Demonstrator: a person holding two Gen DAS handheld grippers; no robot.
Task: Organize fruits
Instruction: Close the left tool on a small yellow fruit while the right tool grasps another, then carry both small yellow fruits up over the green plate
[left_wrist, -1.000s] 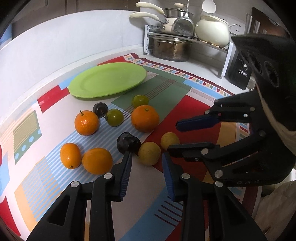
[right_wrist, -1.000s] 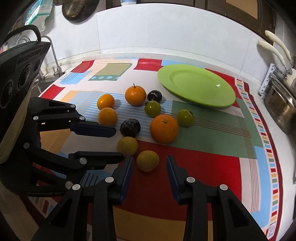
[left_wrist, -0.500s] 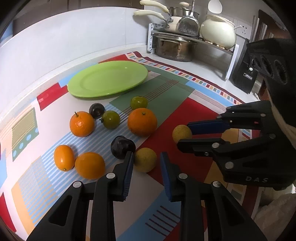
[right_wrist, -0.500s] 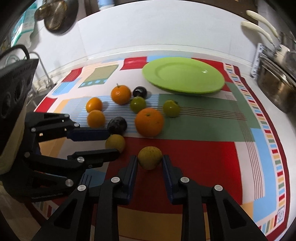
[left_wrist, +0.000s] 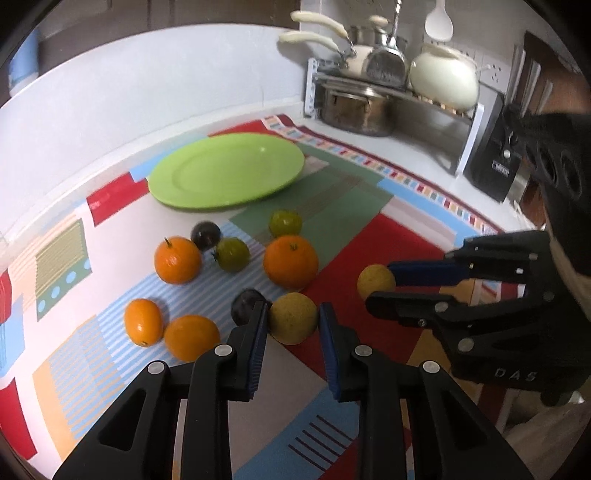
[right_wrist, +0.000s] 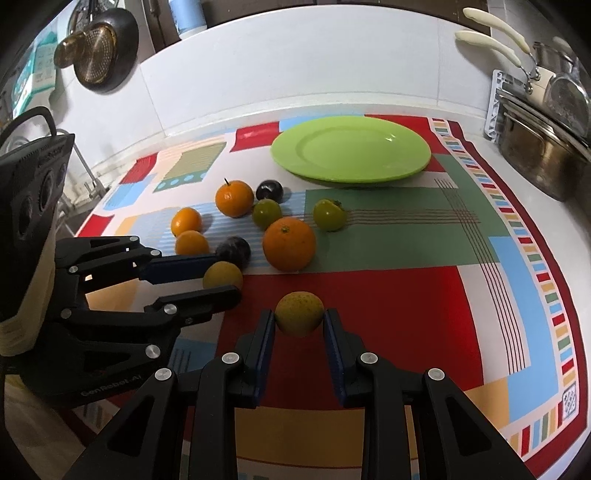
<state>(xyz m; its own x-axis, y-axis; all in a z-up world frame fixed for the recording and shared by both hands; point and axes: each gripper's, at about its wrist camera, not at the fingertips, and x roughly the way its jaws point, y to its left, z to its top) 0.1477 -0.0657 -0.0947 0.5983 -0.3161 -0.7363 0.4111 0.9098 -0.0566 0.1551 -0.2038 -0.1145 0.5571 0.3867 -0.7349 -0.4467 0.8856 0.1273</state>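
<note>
Both jaws pinch a yellow fruit each, left gripper (left_wrist: 291, 319) and right gripper (right_wrist: 299, 321); next, lift toward green plate (right_wrist: 351, 173)

Both tools are matt black plastic. The left gripper (left_wrist: 291, 328) has two long fingers built from open triangular frames, pinned with round silver screws, and each finger (left_wrist: 255, 347) carries a ribbed blue pad on its inner face. The right gripper (right_wrist: 299, 325) is the same build, with the same silver screws and blue pads. Pale raised letters mark the side of each body. Behind the fingers sits a bulky black housing with round holes, and beige fabric shows against it.
</note>
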